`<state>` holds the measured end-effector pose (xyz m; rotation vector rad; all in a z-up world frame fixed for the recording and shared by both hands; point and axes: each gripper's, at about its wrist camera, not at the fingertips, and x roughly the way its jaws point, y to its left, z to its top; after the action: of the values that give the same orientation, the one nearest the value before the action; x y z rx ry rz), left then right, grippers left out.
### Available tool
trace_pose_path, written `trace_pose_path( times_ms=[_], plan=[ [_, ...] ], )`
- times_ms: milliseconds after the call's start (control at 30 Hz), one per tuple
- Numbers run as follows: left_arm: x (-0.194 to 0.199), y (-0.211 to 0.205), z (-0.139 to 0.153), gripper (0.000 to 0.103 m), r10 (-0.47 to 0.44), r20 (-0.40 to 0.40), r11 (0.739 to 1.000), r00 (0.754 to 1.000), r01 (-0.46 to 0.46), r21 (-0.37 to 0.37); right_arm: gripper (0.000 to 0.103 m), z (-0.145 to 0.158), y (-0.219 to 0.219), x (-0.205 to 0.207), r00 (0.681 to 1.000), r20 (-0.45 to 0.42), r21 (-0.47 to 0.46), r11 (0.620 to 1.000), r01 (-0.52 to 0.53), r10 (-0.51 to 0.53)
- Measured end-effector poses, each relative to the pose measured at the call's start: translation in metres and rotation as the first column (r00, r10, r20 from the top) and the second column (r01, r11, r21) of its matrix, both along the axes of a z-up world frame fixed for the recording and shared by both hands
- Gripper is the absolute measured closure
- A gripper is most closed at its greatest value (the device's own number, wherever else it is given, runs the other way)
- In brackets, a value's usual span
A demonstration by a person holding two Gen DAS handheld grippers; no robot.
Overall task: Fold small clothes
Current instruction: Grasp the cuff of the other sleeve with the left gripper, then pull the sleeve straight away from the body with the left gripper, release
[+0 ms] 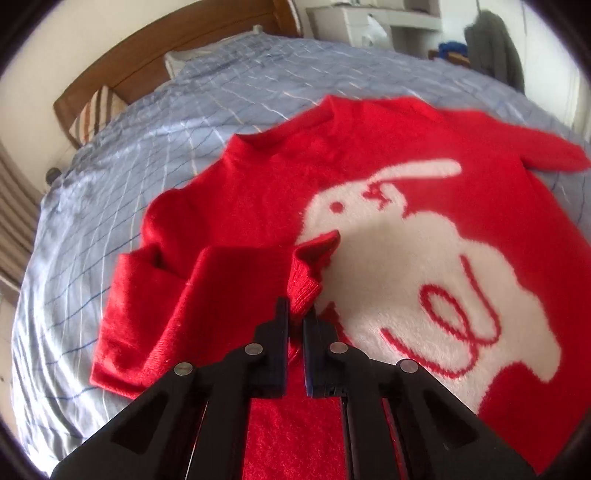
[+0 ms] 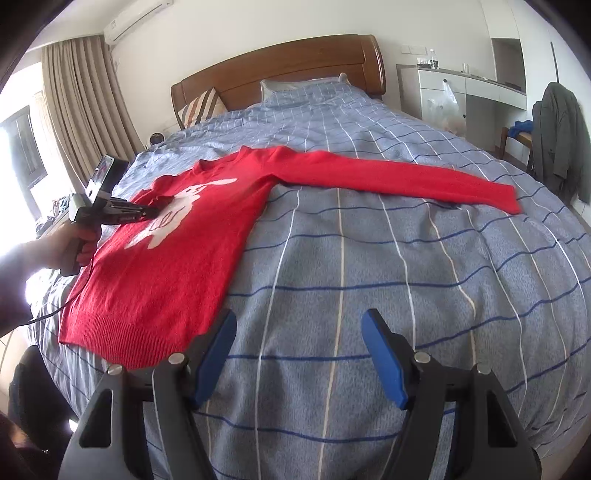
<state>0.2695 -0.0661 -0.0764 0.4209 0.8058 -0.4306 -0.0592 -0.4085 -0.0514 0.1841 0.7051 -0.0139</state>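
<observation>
well, over by the window hang tan curtains (image 2: 74, 110) with an air conditioner (image 2: 136, 18) above them, then comes the wooden headboard (image 2: 280, 62) with a striped cushion (image 2: 201, 107) leaning on it, and off at the far side a white cabinet (image 2: 461, 96) and a dark coat (image 2: 561, 140) hanging. the blue checked bedspread (image 2: 369, 277) covers the whole bed, and the red sweater (image 2: 177, 266) with its white rabbit design (image 1: 424, 266) lies flat on the near left part, one sleeve (image 2: 406, 177) stretched straight out to the right across the cover. nothing lies between the sweater and either tool. the left gripper (image 1: 295, 317) is pinched tight on the ribbed cuff (image 1: 306, 288) of the other sleeve, which is drawn in over the sweater's chest. the right gripper (image 2: 299, 354) hangs over bare bedspread just beside the hem, fingers spread wide, gripping nothing.
</observation>
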Motion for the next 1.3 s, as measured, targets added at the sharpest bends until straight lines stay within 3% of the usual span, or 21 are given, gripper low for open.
trace_pose_path(
  times_ms=[67,100,167,233,333,467,567,700,800,933,1067,1300],
  plan=[
    [0.002,0.034,0.026,0.098,0.123,0.018,0.985,0.992,-0.12,-0.122,0.033,0.002,-0.002,-0.004,1.0,0.012,0.02,1.0,0.013,-0.013],
    [0.004,0.057,0.039,0.098,0.187,0.016,0.966,0.982,-0.181,-0.186,0.033,0.003,-0.003,-0.006,1.0,0.023,0.025,1.0,0.015,-0.015],
    [0.006,0.111,0.062,0.099,0.328,0.002,0.906,0.945,-0.313,-0.285,0.033,0.006,-0.002,-0.009,0.999,0.037,0.018,1.0,0.015,-0.016],
    [0.006,0.169,0.078,0.099,0.475,-0.013,0.826,0.88,-0.451,-0.338,0.033,0.005,0.001,-0.008,0.999,0.038,0.015,1.0,0.002,-0.003],
    [0.009,0.244,0.08,0.099,0.651,-0.031,0.71,0.758,-0.623,-0.328,0.033,-0.001,0.004,-0.006,1.0,0.022,0.035,0.999,-0.007,0.006],
    [-0.006,0.314,0.058,0.099,0.79,-0.085,0.559,0.607,-0.771,-0.306,0.033,-0.004,0.009,-0.005,1.0,0.023,0.038,0.999,-0.013,0.012],
    [-0.019,0.342,0.039,0.1,0.837,-0.107,0.483,0.536,-0.817,-0.316,0.033,-0.007,0.012,-0.004,1.0,0.012,0.022,1.0,-0.014,0.014],
    [-0.034,0.366,0.026,0.1,0.869,-0.15,0.399,0.471,-0.847,-0.35,0.033,-0.012,0.014,0.0,1.0,-0.01,0.016,1.0,-0.021,0.021],
    [-0.038,0.377,0.024,0.1,0.876,-0.152,0.385,0.458,-0.852,-0.355,0.033,-0.014,0.016,0.001,1.0,-0.016,0.007,1.0,-0.024,0.024],
    [-0.029,0.387,-0.004,0.1,0.886,-0.176,0.378,0.429,-0.889,-0.26,0.033,-0.018,0.015,0.003,0.999,-0.03,0.011,1.0,-0.022,0.022],
    [-0.03,0.395,-0.036,0.1,0.892,-0.225,0.348,0.392,-0.913,-0.214,0.033,-0.02,0.012,0.006,0.999,-0.041,0.014,1.0,-0.009,0.009],
    [-0.027,0.399,-0.052,0.1,0.891,-0.236,0.345,0.387,-0.917,-0.201,0.033,-0.026,0.006,0.009,0.998,-0.06,0.023,1.0,0.009,-0.007]
  ],
)
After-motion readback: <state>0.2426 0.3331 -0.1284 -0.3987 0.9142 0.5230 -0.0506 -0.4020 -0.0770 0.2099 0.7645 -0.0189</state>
